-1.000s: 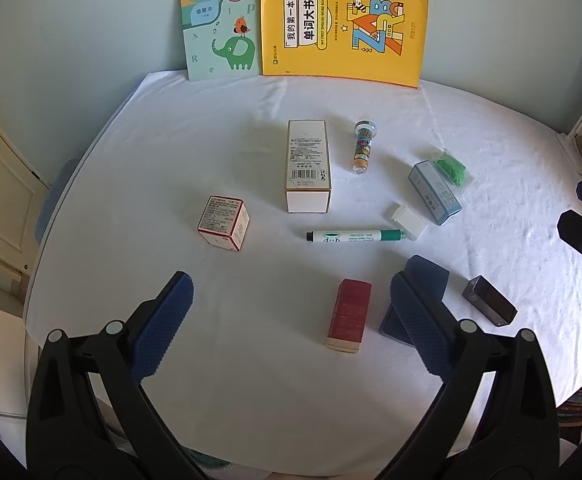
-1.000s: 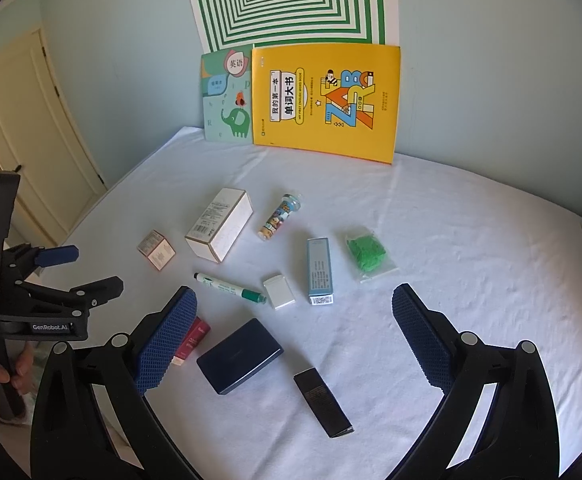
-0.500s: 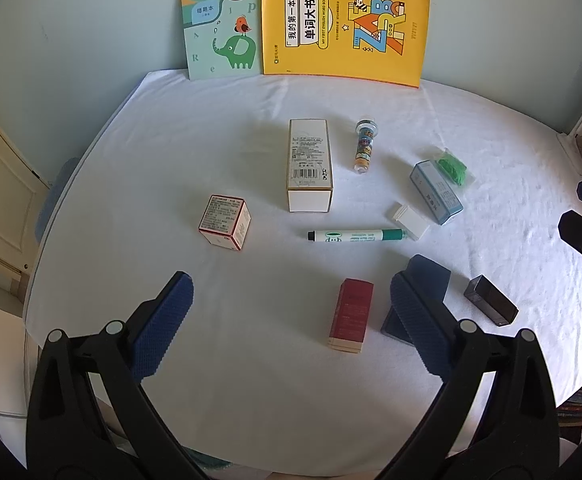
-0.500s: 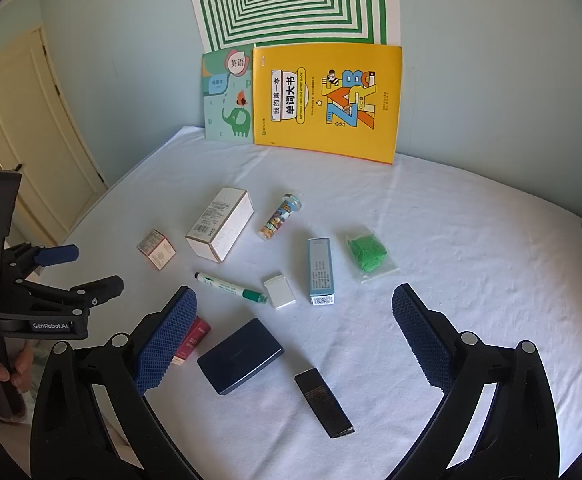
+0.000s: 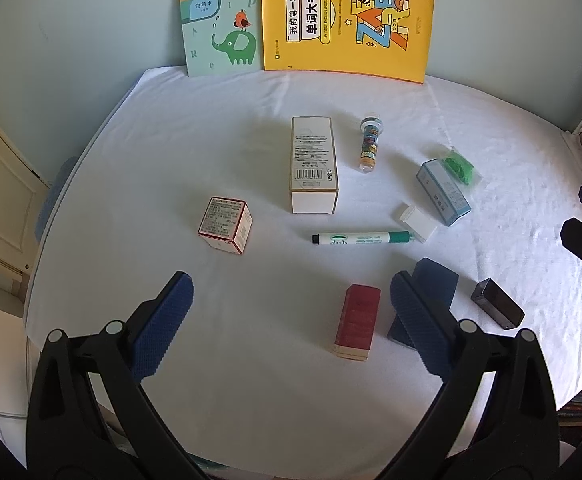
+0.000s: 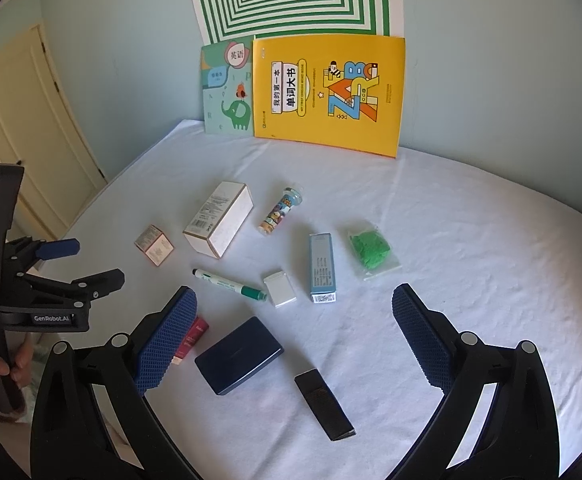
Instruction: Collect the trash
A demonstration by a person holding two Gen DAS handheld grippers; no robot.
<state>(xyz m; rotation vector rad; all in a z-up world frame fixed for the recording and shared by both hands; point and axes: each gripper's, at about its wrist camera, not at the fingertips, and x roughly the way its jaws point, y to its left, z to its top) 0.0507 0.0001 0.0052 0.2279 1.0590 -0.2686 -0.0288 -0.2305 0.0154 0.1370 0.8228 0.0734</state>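
Both our grippers, left gripper (image 5: 291, 312) and right gripper (image 6: 295, 332), hover with fingers spread, empty. At one o'clock on the surface (image 6: 471, 248) lies the green bag (image 6: 372, 249): light, crinkly, slippery, we judge; pinch its flat edge.

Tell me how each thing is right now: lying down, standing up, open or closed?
left gripper: fingers open, empty
right gripper: fingers open, empty
green marker: lying flat, capped
white box: lying on its side, closed
red box: lying flat
small cube box: closed
tube: lying down
yellow book: standing against wall
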